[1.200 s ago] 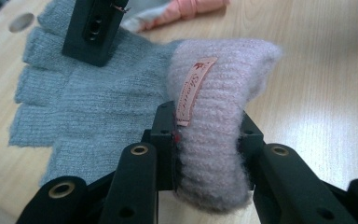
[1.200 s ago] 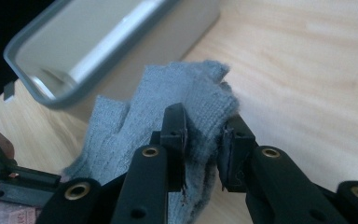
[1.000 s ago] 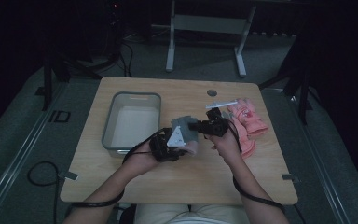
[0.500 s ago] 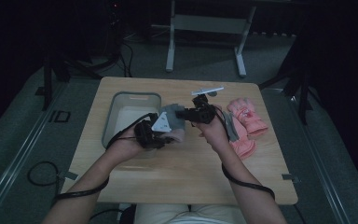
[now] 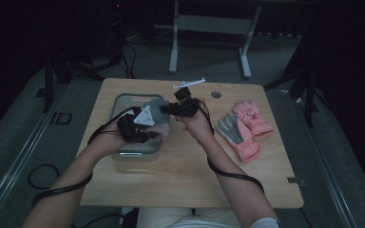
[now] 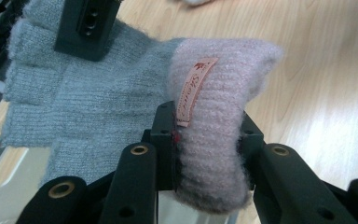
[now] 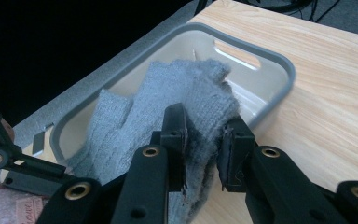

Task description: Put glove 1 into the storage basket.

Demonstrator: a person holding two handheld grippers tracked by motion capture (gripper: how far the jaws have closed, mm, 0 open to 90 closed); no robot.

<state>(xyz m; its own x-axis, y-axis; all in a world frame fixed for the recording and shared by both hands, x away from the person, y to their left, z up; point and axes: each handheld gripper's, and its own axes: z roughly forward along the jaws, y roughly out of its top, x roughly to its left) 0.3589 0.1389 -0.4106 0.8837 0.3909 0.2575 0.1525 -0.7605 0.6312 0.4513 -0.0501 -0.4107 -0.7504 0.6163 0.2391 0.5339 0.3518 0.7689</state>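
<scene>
A grey knit glove (image 5: 155, 111) with a pink cuff (image 6: 214, 84) hangs stretched between both grippers, above the near right part of a grey-rimmed tray (image 5: 120, 100). My left gripper (image 6: 209, 140) is shut on the pink cuff, whose label faces the camera. My right gripper (image 7: 204, 144) is shut on the grey finger end (image 7: 186, 93), with the tray (image 7: 286, 70) below and behind it. In the high view the left gripper (image 5: 158, 131) sits at the near side of the glove and the right gripper (image 5: 165, 109) at its far right side.
A pair of pink gloves (image 5: 253, 118), one showing a grey palm (image 5: 229, 129), lies at the table's right. A small white object (image 5: 188, 84) and a round hole (image 5: 216, 94) are near the far edge. Bare wood lies in front of the tray.
Both hands have carried the glove left and away from the table's middle, lifting it a little, so it now hangs over the tray. Both grips have held.
</scene>
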